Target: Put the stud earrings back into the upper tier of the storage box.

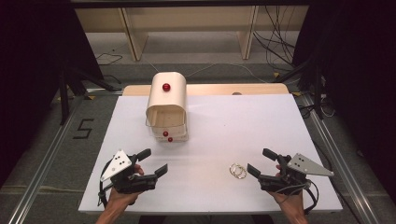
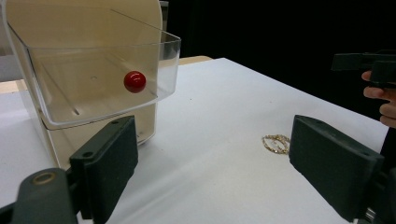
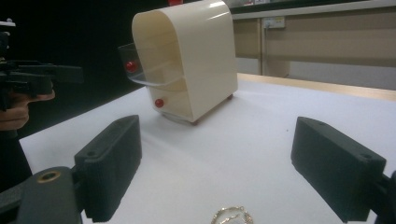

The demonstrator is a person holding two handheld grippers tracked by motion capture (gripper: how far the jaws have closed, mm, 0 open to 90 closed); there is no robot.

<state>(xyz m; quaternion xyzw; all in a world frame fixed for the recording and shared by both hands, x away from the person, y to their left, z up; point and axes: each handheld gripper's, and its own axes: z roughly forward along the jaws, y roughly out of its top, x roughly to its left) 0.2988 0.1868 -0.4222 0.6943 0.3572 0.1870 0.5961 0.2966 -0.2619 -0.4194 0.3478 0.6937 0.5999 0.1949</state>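
A small gold chain (image 1: 237, 171) lies coiled in loops on the white table (image 1: 261, 126), just ahead of the right gripper (image 1: 258, 162) and off its jaw tips, touched by neither tool. In the right gripper view the chain (image 3: 232, 216) sits low between the two black jaws, which stand wide apart with bare table between them; nothing is held. In the left gripper view the same chain (image 2: 276, 143) lies just beside the far jaw of the left gripper (image 2: 210, 163), toward the person's other hand (image 2: 380, 100).

The left gripper (image 1: 154, 162), seen from above, rests near the front edge of the table, well apart from the chain, its jaws likewise spread and empty. Each gripper is held in a hand coming in from the near edge, a grey three-cornered plate on top and a cable trailing behind.

Ahead of the left gripper stands a cream, round-topped cabinet (image 1: 167, 98) with a red knob (image 1: 166, 87) on its top. Its clear upper drawer (image 2: 100, 74) is pulled out toward the grippers, a red ball knob (image 2: 134, 81) on the drawer's front; a second red knob (image 3: 159, 102) marks the lower drawer. The cabinet is well beyond the chain, up and across from the right gripper.

Past the table, a light wooden frame (image 1: 135, 35) stands on the grey floor with loose cables (image 1: 275, 42).
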